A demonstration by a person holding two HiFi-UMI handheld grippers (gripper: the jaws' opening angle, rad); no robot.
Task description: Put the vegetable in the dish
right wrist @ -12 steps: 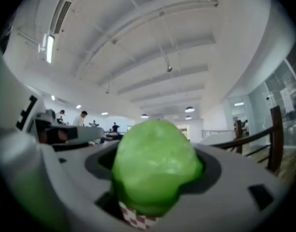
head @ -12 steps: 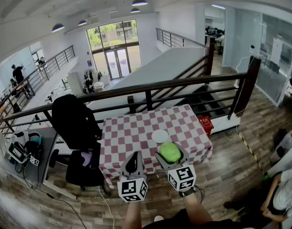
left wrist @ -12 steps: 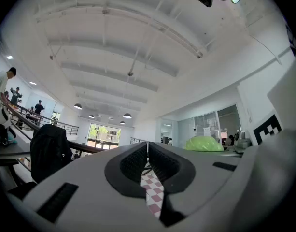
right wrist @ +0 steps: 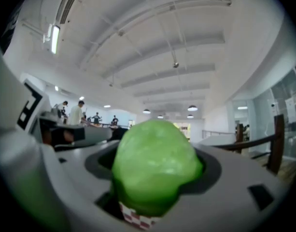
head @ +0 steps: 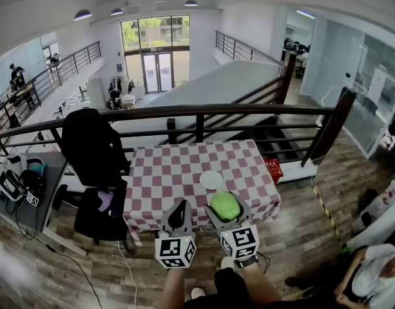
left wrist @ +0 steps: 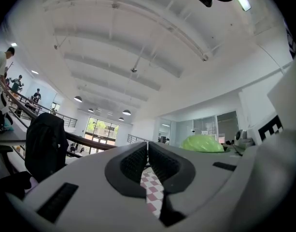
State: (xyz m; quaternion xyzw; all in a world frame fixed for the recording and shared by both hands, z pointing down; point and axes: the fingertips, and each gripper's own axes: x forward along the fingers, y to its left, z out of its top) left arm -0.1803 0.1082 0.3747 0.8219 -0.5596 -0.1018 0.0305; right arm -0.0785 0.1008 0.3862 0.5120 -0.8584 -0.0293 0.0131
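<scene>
Nearest, at the bottom of the head view, the person's two forearms reach forward, each holding a gripper with a marker cube [head: 175, 250] at its back. On the left gripper [head: 180, 205] the fingers [left wrist: 132, 164] are pressed together with nothing between them, only a sliver of checked cloth showing past their tips. The right gripper [head: 225, 208] has its fingers [right wrist: 211, 171] spread wide and clamped on the vegetable [right wrist: 155, 162], a round, pale green, cabbage-like head that fills the space between them. That vegetable [head: 225, 205] is held up in the air over the near edge of the bench [head: 165, 192], toward its near right corner. Just beyond it, the dish [head: 211, 180], a small white plate, lies bare on the red-and-white checked cloth [head: 178, 166], slightly right of the bench's middle. A black chair [head: 94, 148] draped in dark cloth stands at the left edge of the bench, and a red crate [head: 273, 168] sits on the wooden floor [head: 300, 230] off the far right corner. Behind the far edge runs a dark railing [head: 203, 111].
</scene>
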